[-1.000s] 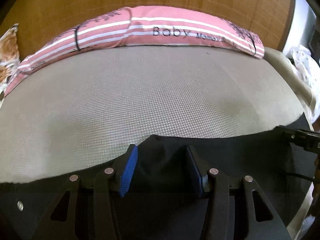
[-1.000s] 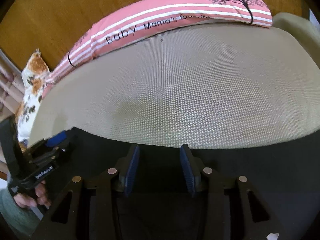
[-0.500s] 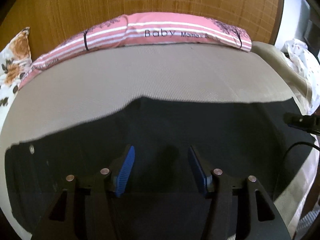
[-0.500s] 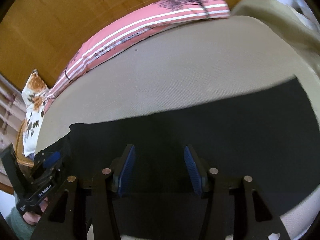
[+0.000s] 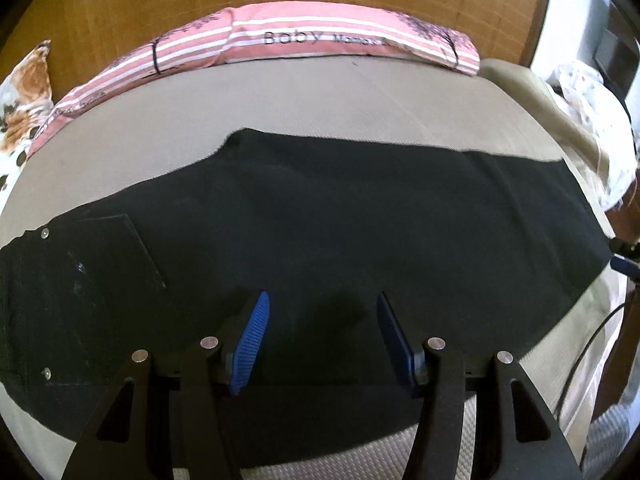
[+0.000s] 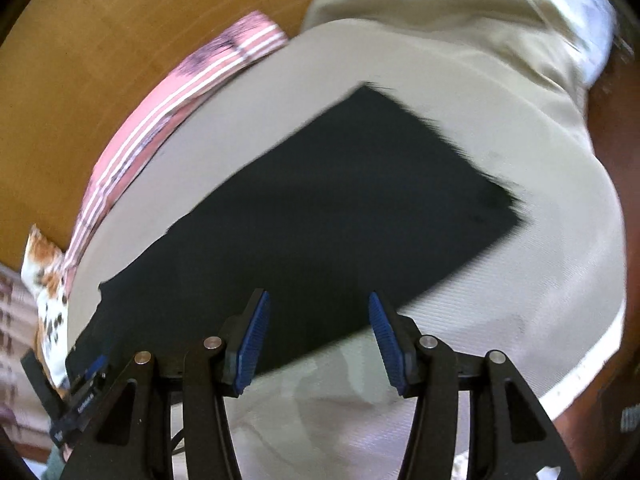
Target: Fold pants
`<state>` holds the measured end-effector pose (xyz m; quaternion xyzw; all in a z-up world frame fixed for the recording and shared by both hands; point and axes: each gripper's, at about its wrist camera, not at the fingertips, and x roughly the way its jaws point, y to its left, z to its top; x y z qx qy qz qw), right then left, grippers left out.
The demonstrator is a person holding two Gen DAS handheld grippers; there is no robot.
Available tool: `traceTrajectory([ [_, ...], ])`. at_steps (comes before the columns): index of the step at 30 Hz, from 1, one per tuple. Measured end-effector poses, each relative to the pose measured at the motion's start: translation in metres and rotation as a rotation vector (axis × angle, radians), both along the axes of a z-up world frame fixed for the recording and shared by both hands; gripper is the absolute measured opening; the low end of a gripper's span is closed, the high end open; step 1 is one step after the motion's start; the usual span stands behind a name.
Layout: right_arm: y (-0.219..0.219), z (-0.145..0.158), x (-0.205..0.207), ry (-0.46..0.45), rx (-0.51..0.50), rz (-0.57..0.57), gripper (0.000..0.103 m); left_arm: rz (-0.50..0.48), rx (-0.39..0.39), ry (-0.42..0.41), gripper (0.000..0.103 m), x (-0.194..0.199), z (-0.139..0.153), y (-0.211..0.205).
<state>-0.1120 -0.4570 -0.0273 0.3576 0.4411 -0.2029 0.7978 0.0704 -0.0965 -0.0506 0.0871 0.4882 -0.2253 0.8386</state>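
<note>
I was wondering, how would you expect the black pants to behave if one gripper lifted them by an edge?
The black pants lie flat and follow the beige mattress, so they would probably droop rather than stay stiff. The cloth looks fairly thick, with a pocket and rivets, so likely somewhat heavy. Its matte weave should not slip easily.

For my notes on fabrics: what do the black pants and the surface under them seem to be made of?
The black pants look like matte woven cloth, perhaps denim; metal rivets and a sewn pocket suggest it. The beige bed cover seems a textured fabric, with a fine dotted weave showing.
</note>
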Motion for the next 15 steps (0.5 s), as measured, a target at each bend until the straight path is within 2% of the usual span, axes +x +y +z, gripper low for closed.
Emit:
traceTrajectory([
  [8,-0.035,-0.012,-0.041,-0.028,0.037,-0.125,0.05,-0.072,0.014,-0.01,0.057,-0.018,-0.001,-0.018],
  [15,-0.065,-0.03,-0.051,-0.13,0.108,-0.224,0.047,-0.09,0.029,-0.014,0.057,-0.021,-0.003,-0.024],
])
